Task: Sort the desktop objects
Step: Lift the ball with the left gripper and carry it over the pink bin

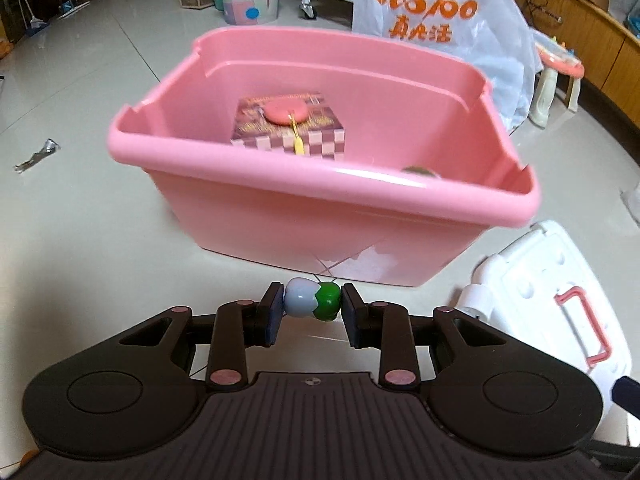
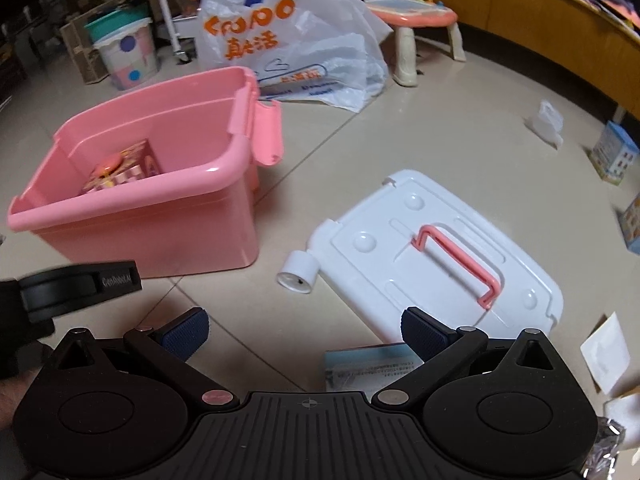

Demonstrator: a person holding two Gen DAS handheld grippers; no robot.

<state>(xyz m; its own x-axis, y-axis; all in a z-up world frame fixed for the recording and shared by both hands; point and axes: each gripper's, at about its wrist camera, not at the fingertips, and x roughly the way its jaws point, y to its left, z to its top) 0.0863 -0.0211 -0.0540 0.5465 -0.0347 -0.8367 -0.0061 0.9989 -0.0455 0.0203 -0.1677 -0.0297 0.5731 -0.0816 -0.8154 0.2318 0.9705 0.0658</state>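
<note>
My left gripper [image 1: 312, 306] is shut on a small toy [image 1: 310, 305], pale blue on one side and green on the other, held in front of the pink bin's near wall, below its rim. The pink bin [image 1: 320, 196] [image 2: 168, 216] stands on the floor and holds a checkered pink box [image 1: 288, 124] [image 2: 124, 168] with a round pink object [image 1: 286, 110] on top. My right gripper [image 2: 304, 332] is open and empty, low over the floor between the bin and the white lid [image 2: 432, 248]. The left gripper's body [image 2: 76, 284] shows at the right wrist view's left edge.
The white lid with a pink handle [image 2: 460, 268] [image 1: 552, 312] lies on the tile floor right of the bin. A small white roll [image 2: 298, 272] sits beside it, a printed box [image 2: 372, 364] under my right gripper. A white shopping bag [image 2: 288, 40], a toy table [image 2: 412, 16], and small boxes [image 2: 614, 156] stand around.
</note>
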